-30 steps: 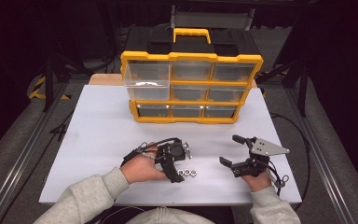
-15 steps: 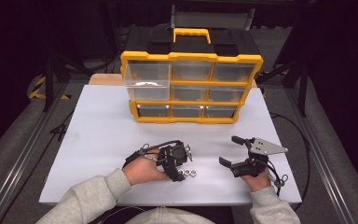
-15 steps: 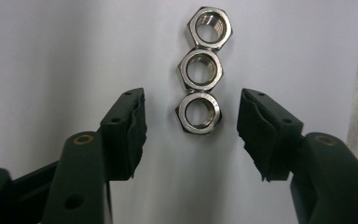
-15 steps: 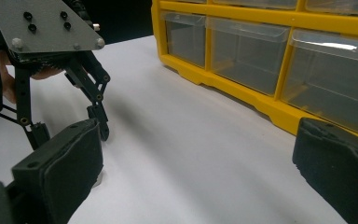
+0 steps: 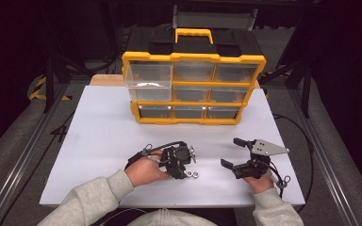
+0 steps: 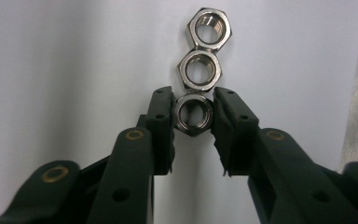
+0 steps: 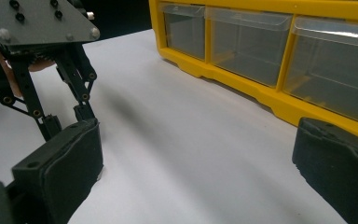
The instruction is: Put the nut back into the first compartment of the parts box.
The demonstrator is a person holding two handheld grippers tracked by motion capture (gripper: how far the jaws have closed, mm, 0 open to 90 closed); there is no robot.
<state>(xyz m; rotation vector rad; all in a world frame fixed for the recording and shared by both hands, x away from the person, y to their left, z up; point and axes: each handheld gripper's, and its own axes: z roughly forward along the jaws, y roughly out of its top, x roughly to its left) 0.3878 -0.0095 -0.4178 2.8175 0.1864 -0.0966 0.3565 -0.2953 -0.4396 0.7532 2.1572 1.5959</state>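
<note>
From the high view, you are at the pick-up step: your left gripper (image 5: 185, 165) sits low over the nuts on the counter (image 5: 99, 141), while the right gripper (image 5: 238, 153) waits apart, fingers wide open and empty.

In the left gripper view the fingers (image 6: 163, 116) have just been closing and now press the nearest nut (image 6: 194, 114) — it touches the second nut (image 6: 199, 70). Next, I think, lift straight up.

In the right gripper view the organizer (image 7: 261, 88) is near — probably a drawer is the goal.
</note>
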